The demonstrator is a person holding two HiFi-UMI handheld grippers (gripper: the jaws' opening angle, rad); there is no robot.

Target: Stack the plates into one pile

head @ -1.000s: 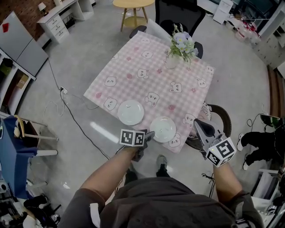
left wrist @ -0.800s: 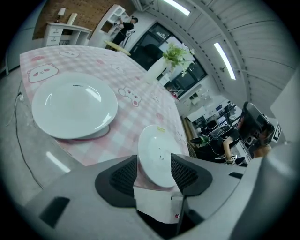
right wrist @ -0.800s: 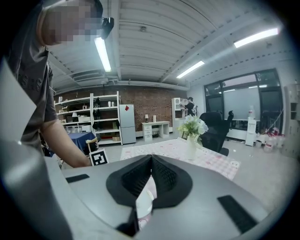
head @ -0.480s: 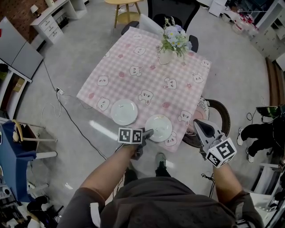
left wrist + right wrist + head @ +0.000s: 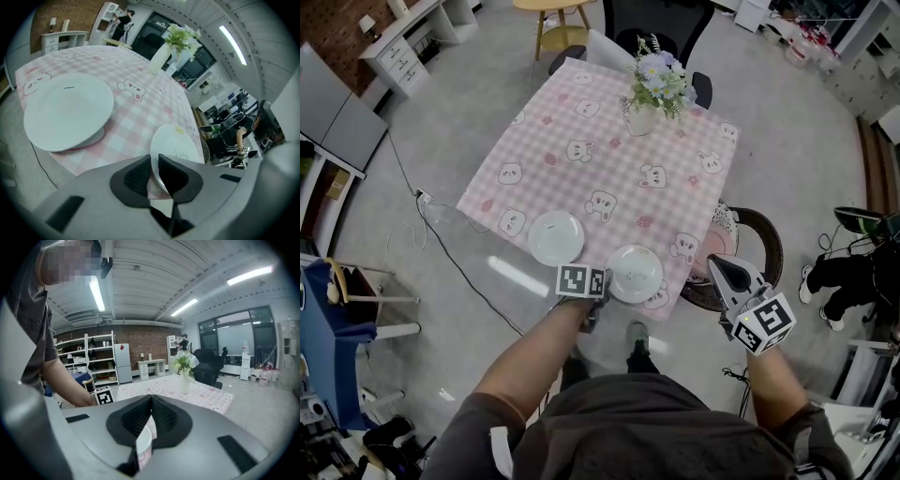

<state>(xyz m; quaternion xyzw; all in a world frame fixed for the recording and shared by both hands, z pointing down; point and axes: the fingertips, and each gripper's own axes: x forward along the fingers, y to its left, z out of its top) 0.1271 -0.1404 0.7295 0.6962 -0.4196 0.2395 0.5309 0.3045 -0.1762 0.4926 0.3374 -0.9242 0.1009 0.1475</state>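
The left tool (image 5: 606, 282) has just been closing and now pinches the rim of one plate (image 5: 636, 272) at the surface (image 5: 609, 169) edge, far from the vase (image 5: 641, 118). The other plate (image 5: 556, 236) lies equally far from the vase; the right tool (image 5: 718, 266) is closed, empty

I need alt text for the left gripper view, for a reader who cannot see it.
The jaws of the left gripper have just been closing and now pinch the rim of a white plate at the edge of a pink checked tablecloth. A second white plate lies apart at the left; a vase of flowers stands farther back.
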